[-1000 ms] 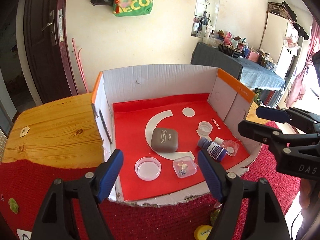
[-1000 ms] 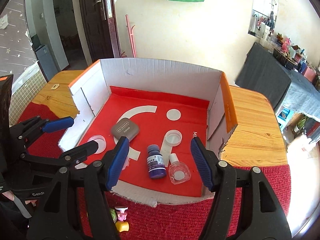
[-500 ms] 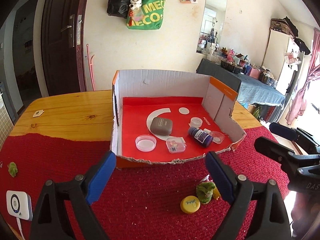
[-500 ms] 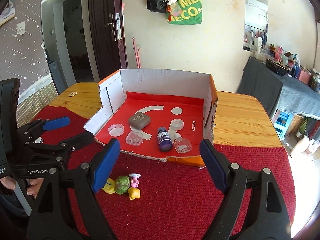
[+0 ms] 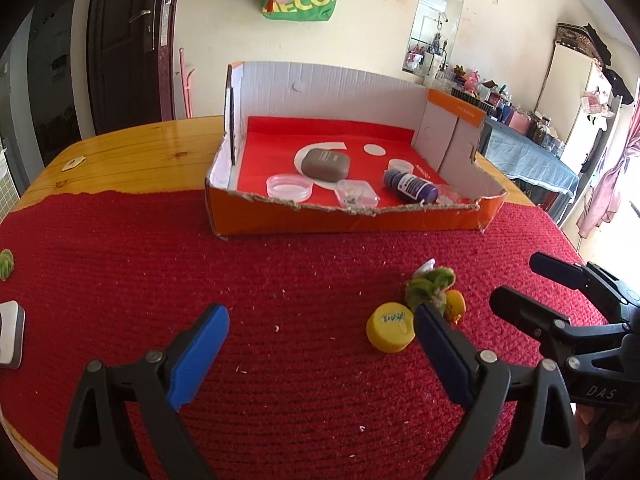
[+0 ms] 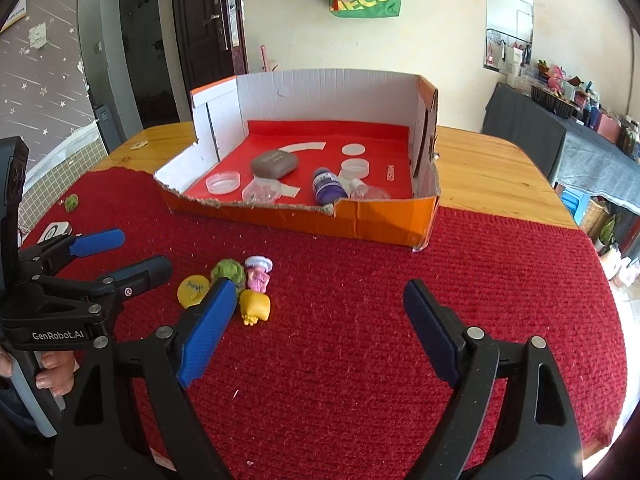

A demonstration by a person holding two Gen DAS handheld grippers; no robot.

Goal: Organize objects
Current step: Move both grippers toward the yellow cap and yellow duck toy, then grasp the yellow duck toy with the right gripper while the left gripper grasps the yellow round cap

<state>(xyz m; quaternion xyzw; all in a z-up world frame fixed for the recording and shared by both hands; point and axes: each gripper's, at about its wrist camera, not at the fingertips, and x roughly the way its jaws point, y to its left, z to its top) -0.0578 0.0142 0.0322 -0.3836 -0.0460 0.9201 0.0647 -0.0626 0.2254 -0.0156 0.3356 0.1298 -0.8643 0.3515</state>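
Now we hold both tongs released, empty: left gripper [image 5: 320, 354], right gripper [image 6: 320, 320]. Toys [image 6: 250, 286] on mat just ahead-left of right tongs, ahead-right of left; box [image 6: 380, 222] beyond. Both about equally near.

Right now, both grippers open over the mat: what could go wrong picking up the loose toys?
1. The yellow cap, green toy, pink figure and yellow toy sit clustered; closing on one may knock the others.
2. The left gripper and right gripper flank that cluster and could collide.
3. The box has a torn front edge; toys could snag there.
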